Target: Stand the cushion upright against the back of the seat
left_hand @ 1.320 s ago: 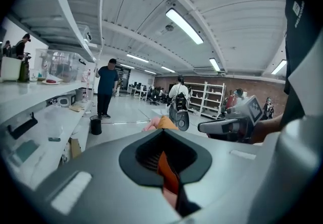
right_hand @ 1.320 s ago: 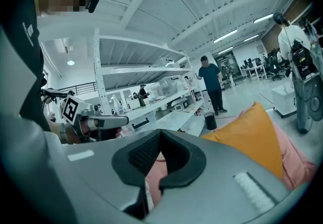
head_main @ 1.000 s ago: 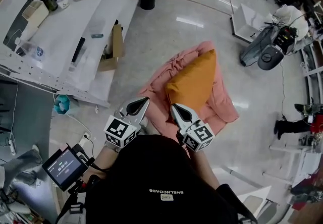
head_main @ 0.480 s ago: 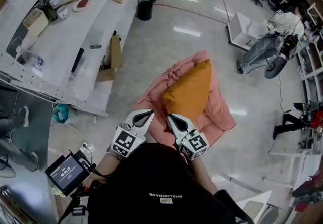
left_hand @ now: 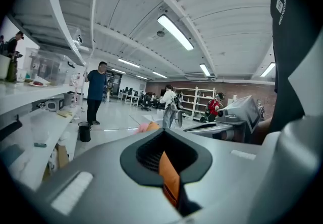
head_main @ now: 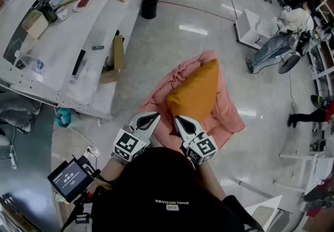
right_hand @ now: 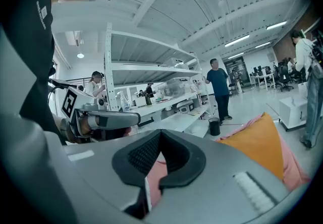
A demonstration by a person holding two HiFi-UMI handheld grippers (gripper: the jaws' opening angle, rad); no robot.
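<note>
Pointing away and rightward, lengthwise, orange cushion (head_main: 195, 92) — left claw (head_main: 156, 115), right claw (head_main: 177, 117) both closed.

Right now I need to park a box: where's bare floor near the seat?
Bare floor between the black bucket and the pink-draped seat, and right of the seat toward the white panel. Crowded: the white shelving at left; the orange cushion fills the seat.

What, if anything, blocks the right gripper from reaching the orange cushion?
Probably nothing, so yes. The right gripper sits at the near end of the orange cushion, over the pink cloth, with nothing between them; its jaws are shut and would need opening.
</note>
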